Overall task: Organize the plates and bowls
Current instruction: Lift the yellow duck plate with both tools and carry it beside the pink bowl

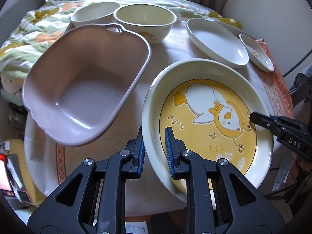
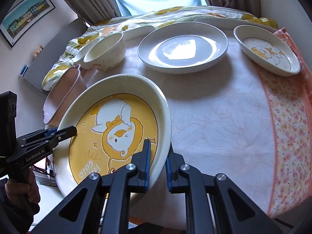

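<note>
Both grippers hold the same yellow duck plate (image 1: 204,117), lifted and tilted above the cloth-covered worktop (image 2: 224,107). In the left wrist view the left gripper (image 1: 155,152) has its fingers clamped on the plate's near-left rim, one blue pad outside the wall and one inside. The right gripper (image 1: 259,120) reaches in from the right edge, its tip on the opposite rim.

The right wrist view shows that second grip closely: the right gripper (image 2: 158,165) has its fingers clamped across the plate's right rim, while the left gripper (image 2: 68,131) bites the far rim at the left, with a hand (image 2: 21,187) on its handle.

Only the left wrist view shows the inside of the pink basin (image 1: 83,85) just left of the plate; it holds nothing. From the right it appears only as a side wall behind the plate. The left view also shows the green-rimmed bowl (image 1: 144,19) and a plain bowl (image 1: 93,13) behind the basin.

The right wrist view gives clearer sight of the white plate (image 2: 183,46) and the small duck plate (image 2: 267,50), both resting on the worktop, well apart from the held plate, and a framed picture (image 2: 25,15) on the wall.
</note>
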Tool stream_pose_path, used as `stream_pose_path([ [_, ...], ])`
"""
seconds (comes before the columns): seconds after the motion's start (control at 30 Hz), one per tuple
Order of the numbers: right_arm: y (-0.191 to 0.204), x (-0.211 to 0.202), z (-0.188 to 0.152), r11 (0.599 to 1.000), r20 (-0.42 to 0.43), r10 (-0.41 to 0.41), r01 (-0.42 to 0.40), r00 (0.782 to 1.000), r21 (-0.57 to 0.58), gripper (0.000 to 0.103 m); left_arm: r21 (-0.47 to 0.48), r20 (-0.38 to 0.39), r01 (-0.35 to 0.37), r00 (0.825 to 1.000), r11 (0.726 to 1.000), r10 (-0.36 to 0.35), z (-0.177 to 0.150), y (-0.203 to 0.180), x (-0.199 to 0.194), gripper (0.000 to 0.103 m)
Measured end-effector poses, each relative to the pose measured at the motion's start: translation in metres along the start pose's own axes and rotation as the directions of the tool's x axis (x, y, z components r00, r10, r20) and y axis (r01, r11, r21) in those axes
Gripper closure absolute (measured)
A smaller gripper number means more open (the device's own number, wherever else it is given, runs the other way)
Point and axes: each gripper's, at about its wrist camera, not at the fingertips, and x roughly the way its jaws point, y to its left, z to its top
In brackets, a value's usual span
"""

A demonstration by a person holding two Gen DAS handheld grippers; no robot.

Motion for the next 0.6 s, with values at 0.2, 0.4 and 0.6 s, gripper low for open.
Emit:
stream_pose_path([
  [0.2,0.002,0.009,0.000,1.000,0.004,-0.024,0.024,1.000,-0.009,0.091,0.016,0.014,0.015,1.000,1.000,-0.015,-0.004,0.001,0.008,0.086],
  [0.4,0.003,0.014,-0.006,0.999,0.006,-0.033,0.033,0.999,-0.008,0.091,0.033,0.022,0.009,1.000,0.999,-0.010,-0.006,0.001,0.008,0.086],
  [0.6,0.004,0.016,-0.003,0.999,-0.012,-0.044,0.044,0.999,0.018,0.090,0.027,0.015,0.002,1.000,1.000,-0.002,-0.005,0.000,0.008,0.086],
])
